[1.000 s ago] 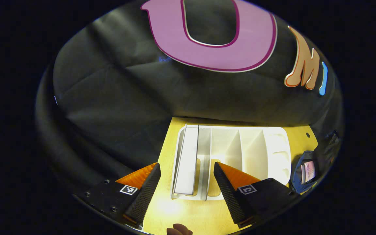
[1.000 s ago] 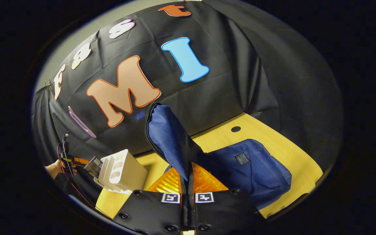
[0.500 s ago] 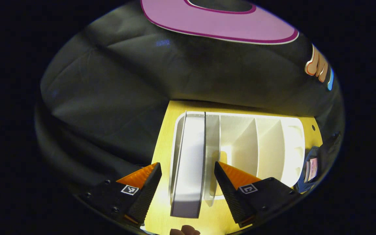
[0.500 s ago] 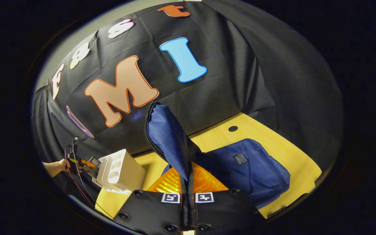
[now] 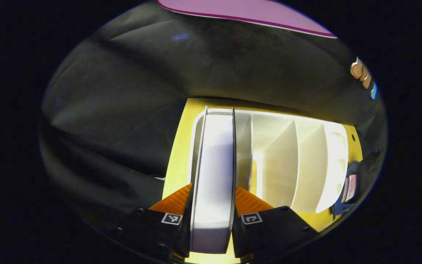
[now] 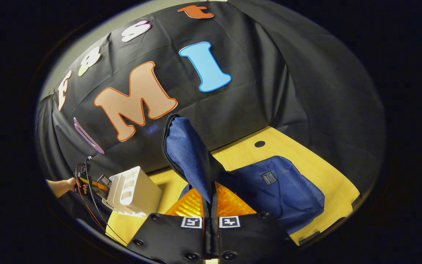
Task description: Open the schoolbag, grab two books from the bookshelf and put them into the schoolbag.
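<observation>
Left claw [image 5: 213, 231]: its two fingers sit tight against the two covers of a book [image 5: 214, 176], one on each side, pinching it near its lower edge.
Book: white page edge faces the camera in the left gripper view, dark covers on both flanks; it stands upright in the leftmost slot of the shelf [image 5: 306, 161].
Shelf: white, with upright dividers; it stands on the counter [image 5: 176, 161] close to the black cloth wall. In the right gripper view the shelf [image 6: 134, 190] sits at the left end of the counter [image 6: 306, 161].
Other slots: the ones to the right of the book look bare, showing only white walls and dividers.
Right claw [image 6: 211, 205]: fingers pressed together on the dark edge of the bag flap [image 6: 185, 154], which is lifted and stands up from between them.
Flap: blue cloth with a zipper track along its left rim, rising above the claw towards the wall.
Bag [image 6: 284, 194]: blue, lying on the counter to the right of the claw, a small dark label on its top face; a sliver of it [image 5: 350, 187] shows just right of the shelf in the left gripper view.
Bag and shelf: near each other, not touching as far as the views tell.
Hand [image 6: 62, 185]: at the far left of the right gripper view, holding the left claw beside the shelf, red and black cables trailing below it.
Counter: yellow wood grain, with a small dark round hole [image 6: 259, 144] behind the bag.
</observation>
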